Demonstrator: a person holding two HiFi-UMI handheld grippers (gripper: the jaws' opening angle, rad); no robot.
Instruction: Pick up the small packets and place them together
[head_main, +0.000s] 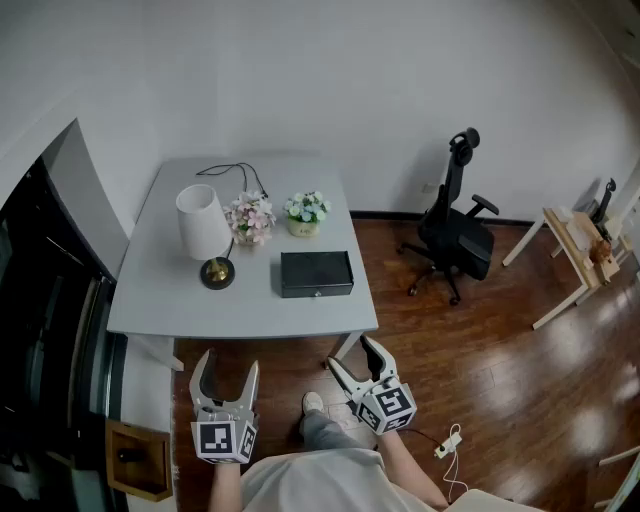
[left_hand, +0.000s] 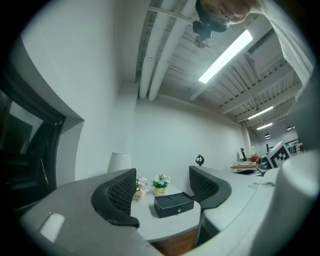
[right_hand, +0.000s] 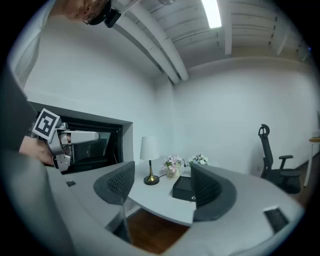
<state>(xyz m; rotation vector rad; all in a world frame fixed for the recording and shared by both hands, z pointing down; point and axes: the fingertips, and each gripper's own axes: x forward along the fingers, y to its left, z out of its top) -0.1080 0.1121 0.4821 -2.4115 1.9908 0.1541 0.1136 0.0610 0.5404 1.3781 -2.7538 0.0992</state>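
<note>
No small packets show in any view. A grey table (head_main: 165, 300) carries a black box (head_main: 316, 273) near its front right. My left gripper (head_main: 228, 365) hangs open over the wooden floor just short of the table's near edge, with nothing between its fingers. My right gripper (head_main: 352, 353) is beside it, also open and empty, close to the table's front right corner. In the left gripper view the open left gripper (left_hand: 162, 190) frames the black box (left_hand: 173, 203). In the right gripper view the right gripper (right_hand: 160, 185) points at the table, with the black box (right_hand: 181, 187) partly behind its right finger.
On the table stand a white-shaded lamp (head_main: 205, 225), a pot of pink flowers (head_main: 250, 217) and a pot of white flowers (head_main: 306, 209). A black office chair (head_main: 458, 225) and a wooden stand (head_main: 575, 250) are to the right. A power strip (head_main: 447, 443) lies on the floor.
</note>
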